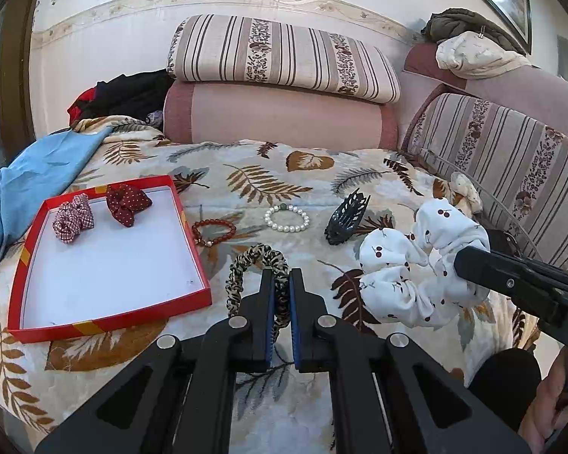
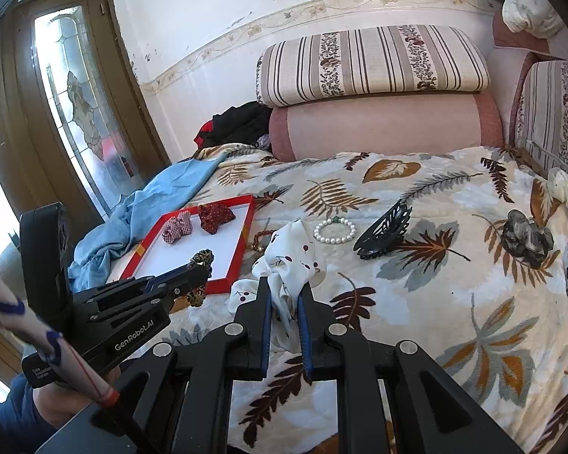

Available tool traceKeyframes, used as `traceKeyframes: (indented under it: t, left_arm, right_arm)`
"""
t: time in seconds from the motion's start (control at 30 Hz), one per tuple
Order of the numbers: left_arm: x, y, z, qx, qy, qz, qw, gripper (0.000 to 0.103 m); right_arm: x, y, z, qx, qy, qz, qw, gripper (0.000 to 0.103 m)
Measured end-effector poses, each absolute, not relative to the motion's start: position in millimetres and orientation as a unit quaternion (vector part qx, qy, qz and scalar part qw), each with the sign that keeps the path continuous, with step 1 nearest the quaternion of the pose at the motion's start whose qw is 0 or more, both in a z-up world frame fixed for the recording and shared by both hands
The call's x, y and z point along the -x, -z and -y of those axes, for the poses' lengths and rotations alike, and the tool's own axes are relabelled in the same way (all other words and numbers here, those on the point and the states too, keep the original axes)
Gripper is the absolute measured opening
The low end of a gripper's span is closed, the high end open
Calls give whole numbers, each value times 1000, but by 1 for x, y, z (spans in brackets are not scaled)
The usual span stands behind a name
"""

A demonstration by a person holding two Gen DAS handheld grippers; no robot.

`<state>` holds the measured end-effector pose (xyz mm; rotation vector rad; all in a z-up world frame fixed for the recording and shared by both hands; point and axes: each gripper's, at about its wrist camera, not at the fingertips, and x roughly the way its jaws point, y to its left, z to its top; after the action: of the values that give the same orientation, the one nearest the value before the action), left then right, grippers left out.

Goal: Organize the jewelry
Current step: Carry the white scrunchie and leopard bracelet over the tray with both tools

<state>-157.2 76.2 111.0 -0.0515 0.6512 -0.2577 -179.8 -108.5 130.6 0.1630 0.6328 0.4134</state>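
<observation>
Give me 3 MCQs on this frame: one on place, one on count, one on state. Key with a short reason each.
1. Where does the pearl bracelet lie?
A. inside the red tray
B. on the leaf-print blanket, between the red bead bracelet and the black claw clip
C. on the striped cushion

2. How many scrunchies are in the red tray?
A. none
B. two
C. four

3. What is the left gripper doing?
A. open above the tray
B. shut on the leopard scrunchie
C. shut on the claw clip

Key:
1 B: the pearl bracelet rests on the leaf-print blanket, with the red bead bracelet on one side and the black claw clip on the other.
2 B: only a checked scrunchie and a dotted red scrunchie lie in the red tray.
3 B: the left gripper pinches the leopard scrunchie; the right gripper is shut on the white cherry scrunchie.
</observation>
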Motion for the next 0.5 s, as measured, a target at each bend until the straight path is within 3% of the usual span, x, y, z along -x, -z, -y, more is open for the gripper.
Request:
traceKeyframes:
  t: [0.5]
  left_arm:
    - [155, -119, -117, 54, 85, -307, 946, 7]
  right_arm:
    - [161, -145, 75, -56, -228, -306, 923, 15]
